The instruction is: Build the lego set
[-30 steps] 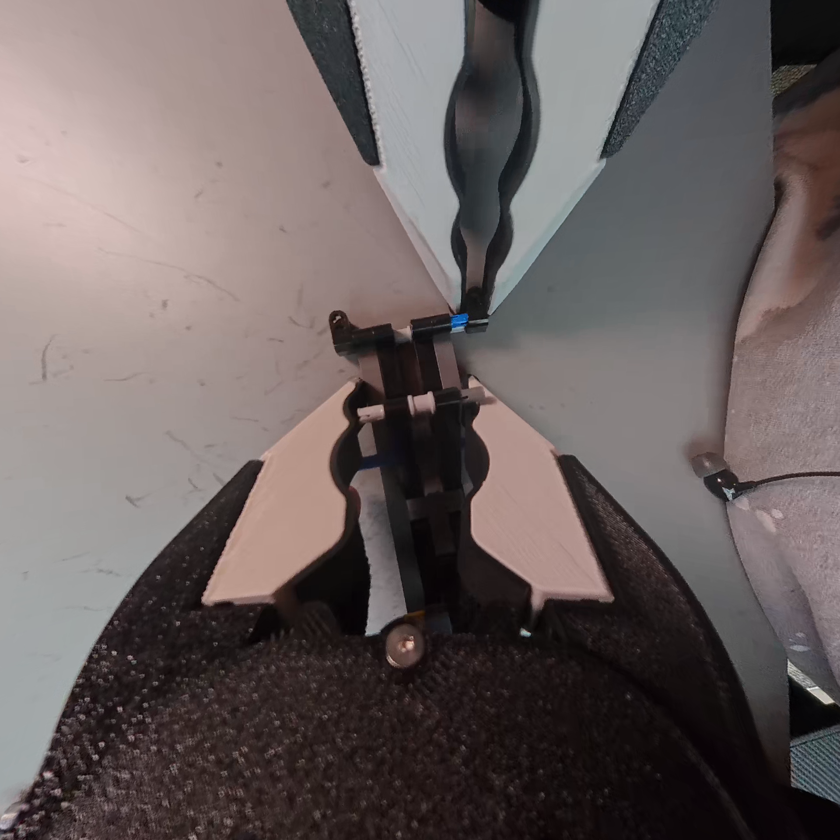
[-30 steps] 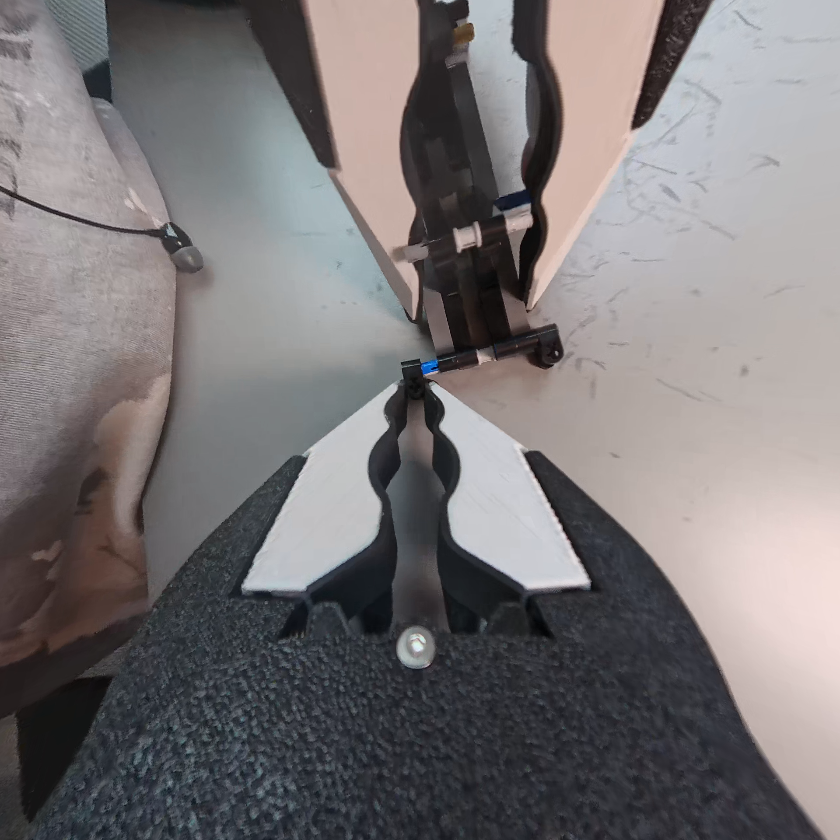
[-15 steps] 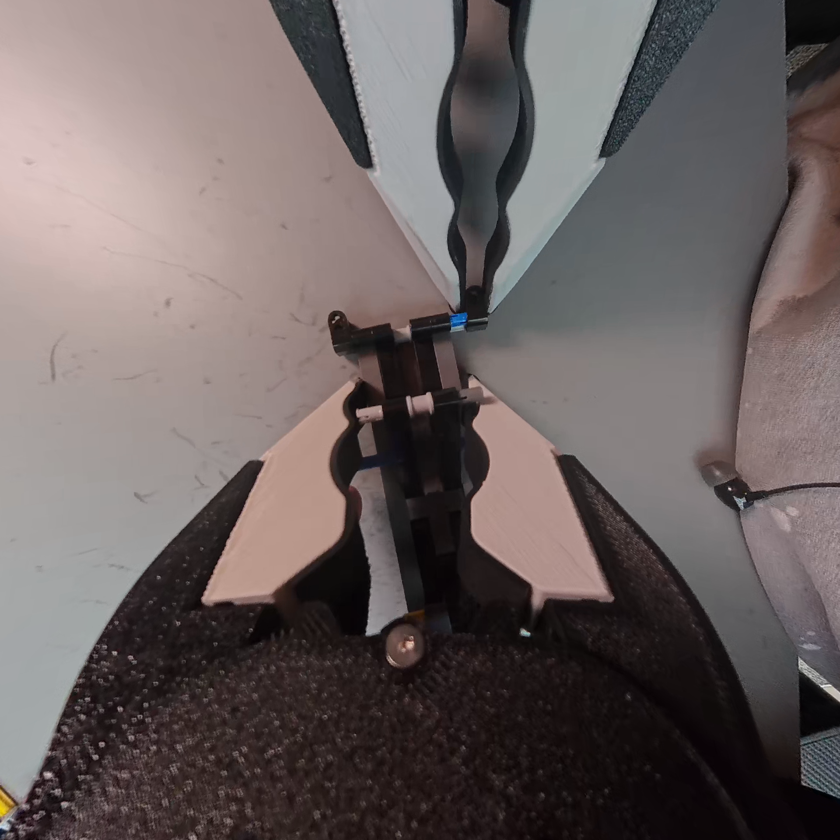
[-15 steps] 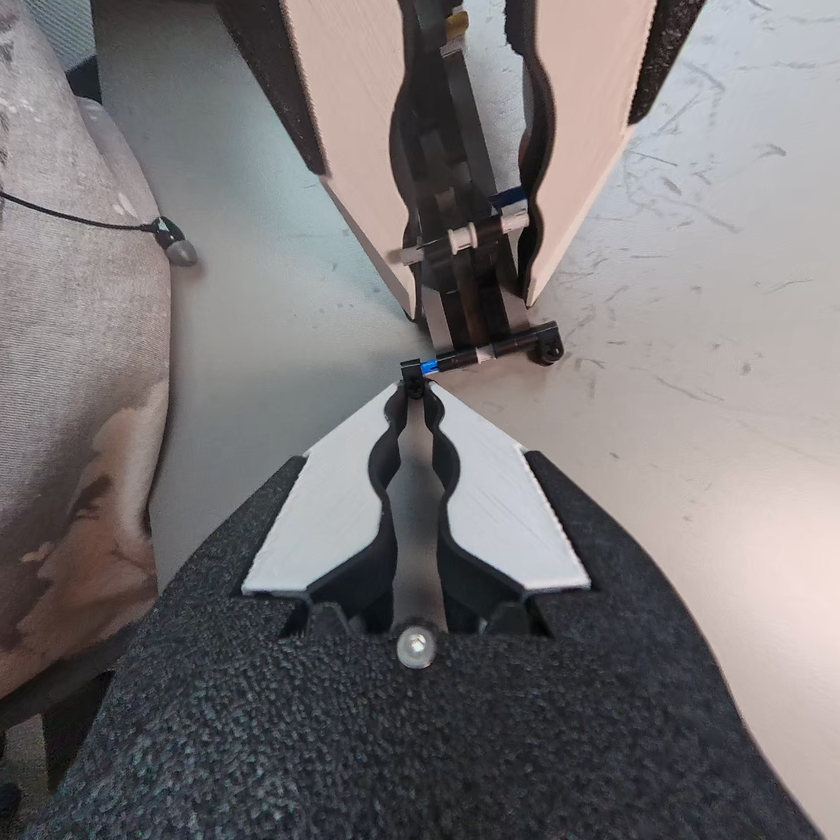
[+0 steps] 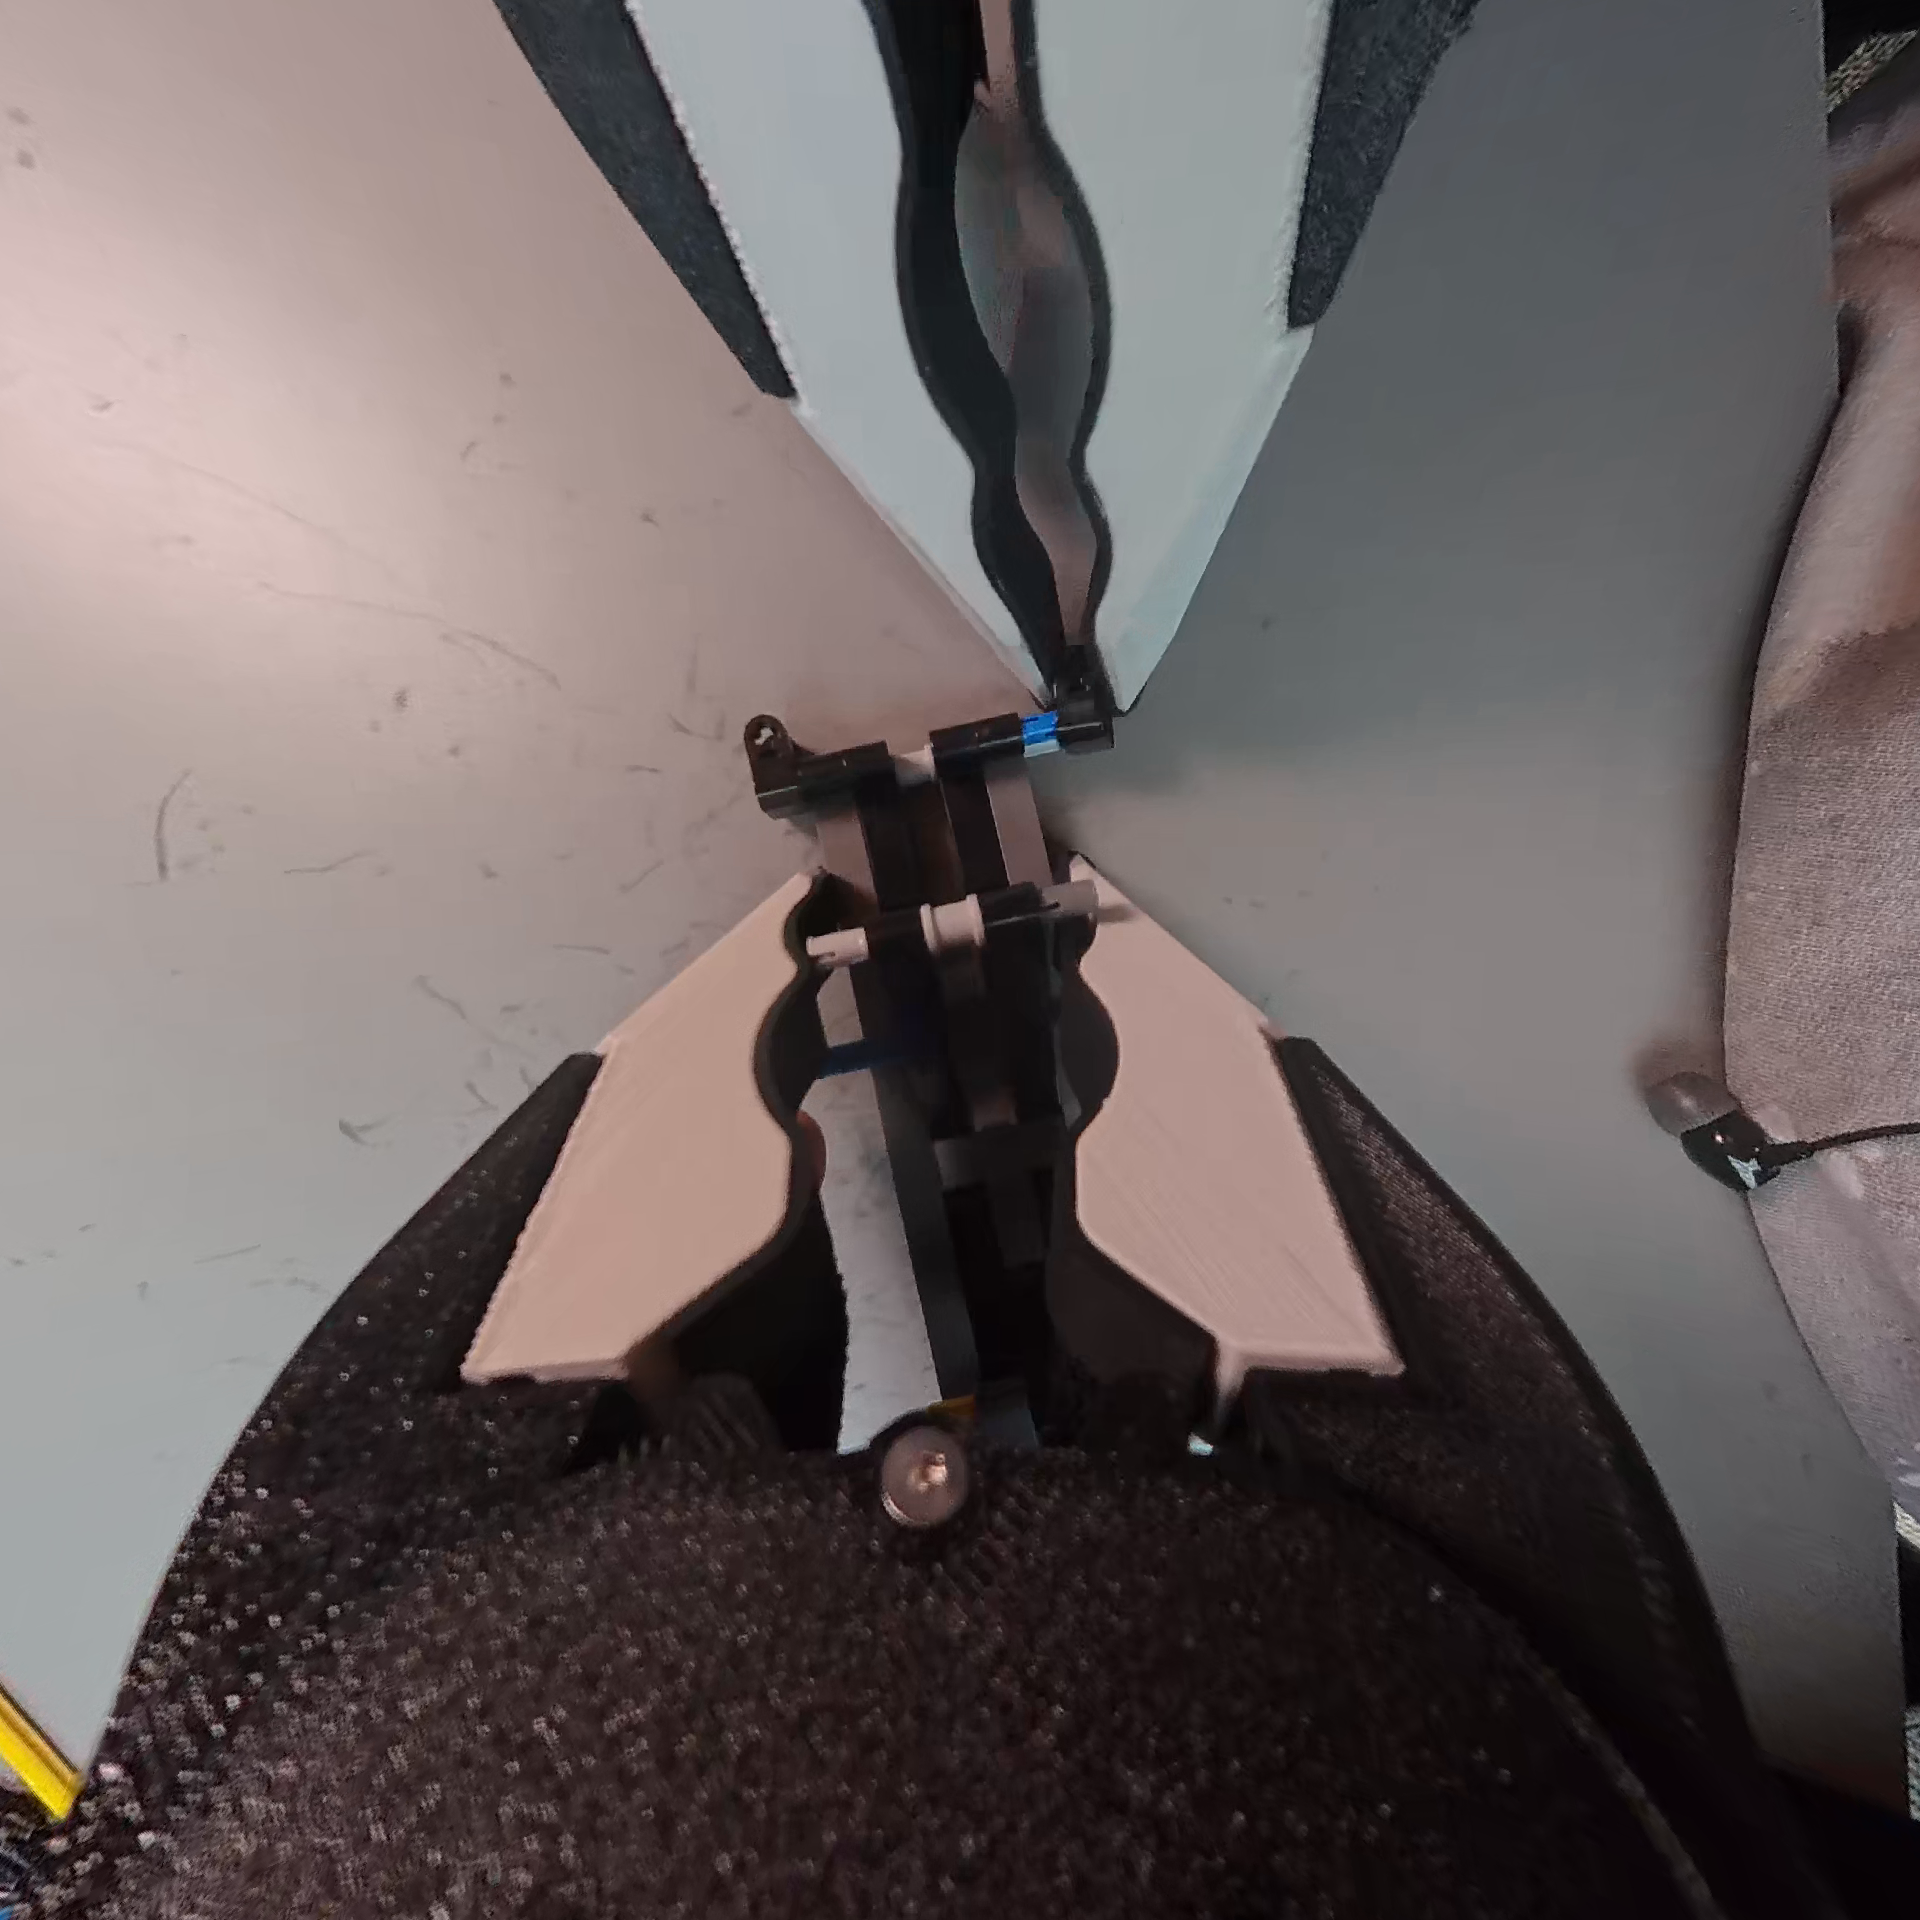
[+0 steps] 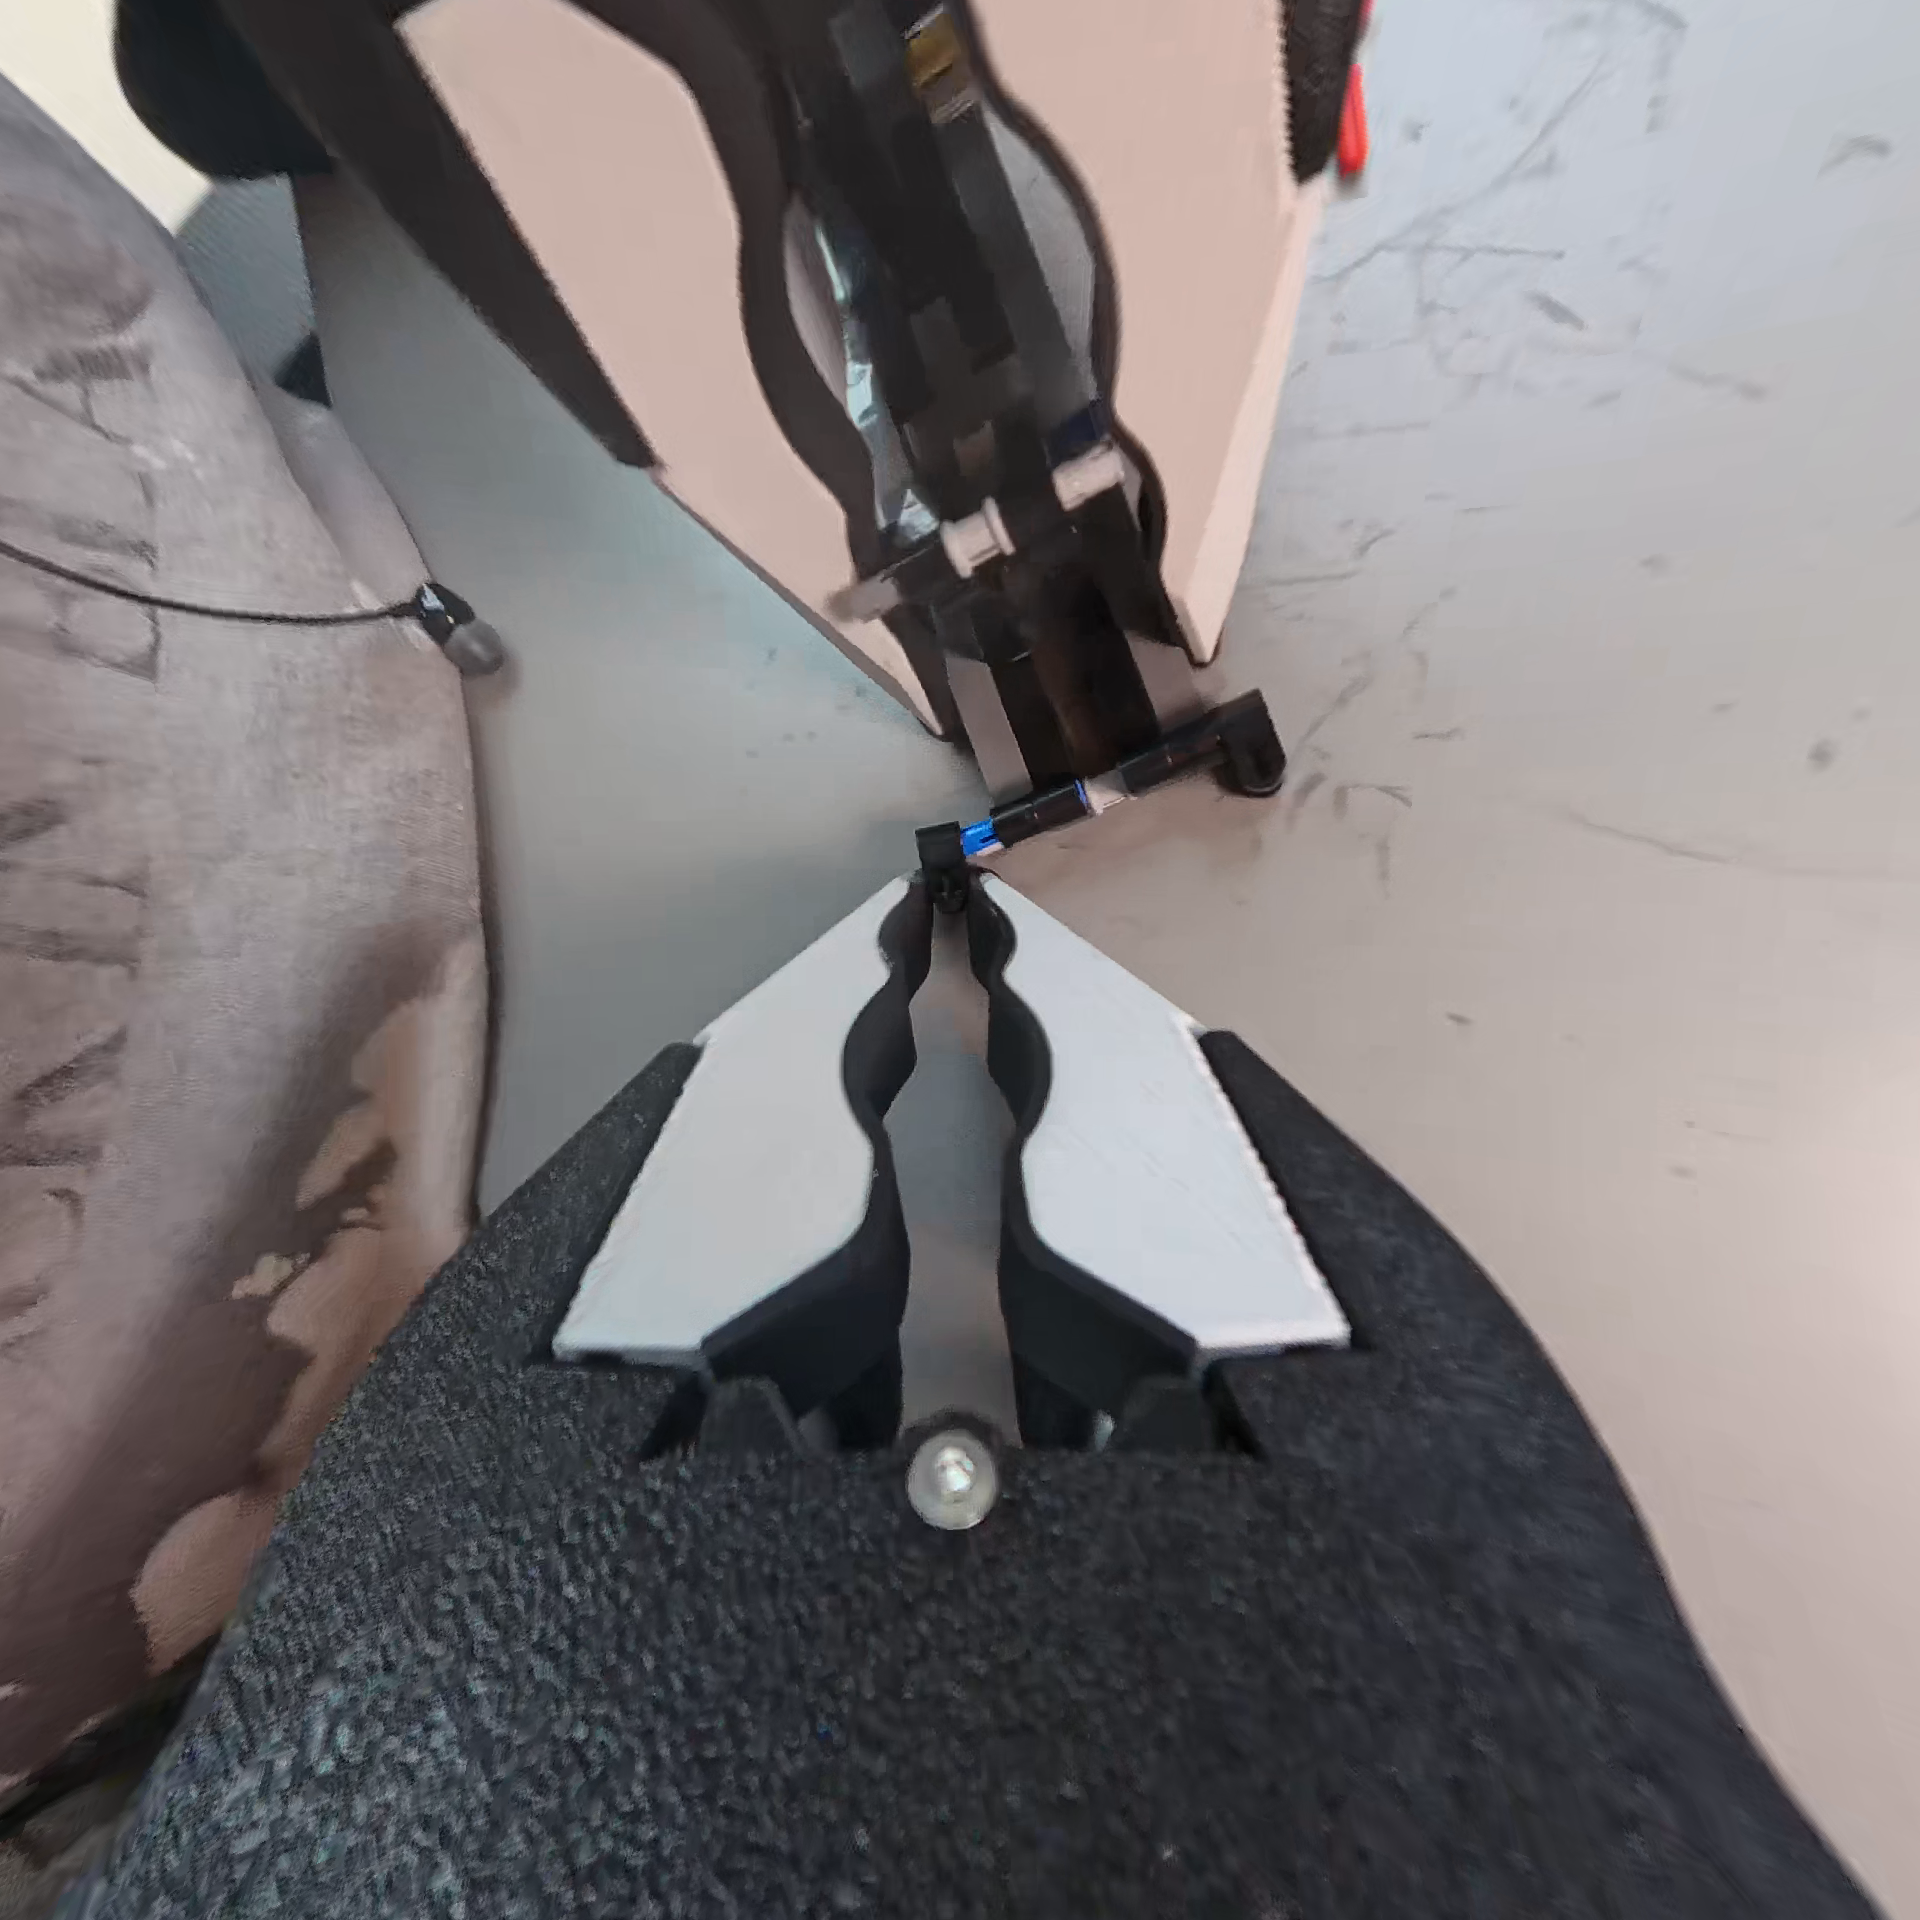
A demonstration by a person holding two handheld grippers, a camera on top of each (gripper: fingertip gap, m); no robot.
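Black lego frame (image 5: 940, 997) is partly built, clamped between the left gripper (image 5: 951, 914) fingers above the table (image 5: 312, 623). At the frame's far end the right gripper (image 6: 948, 896), fingers nearly closed, pinches a small black connector (image 6: 940, 844) onto the cross axle's blue tip (image 6: 975, 837). Seating looks unfinished, more pieces likely remain.

Scuffed pale grey tabletop (image 5: 312, 623), evenly lit

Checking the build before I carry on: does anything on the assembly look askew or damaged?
Nothing looks broken. The left gripper clamps the black lego assembly; the right gripper pinches the small black connector at the blue-tipped cross axle, which looks straight.
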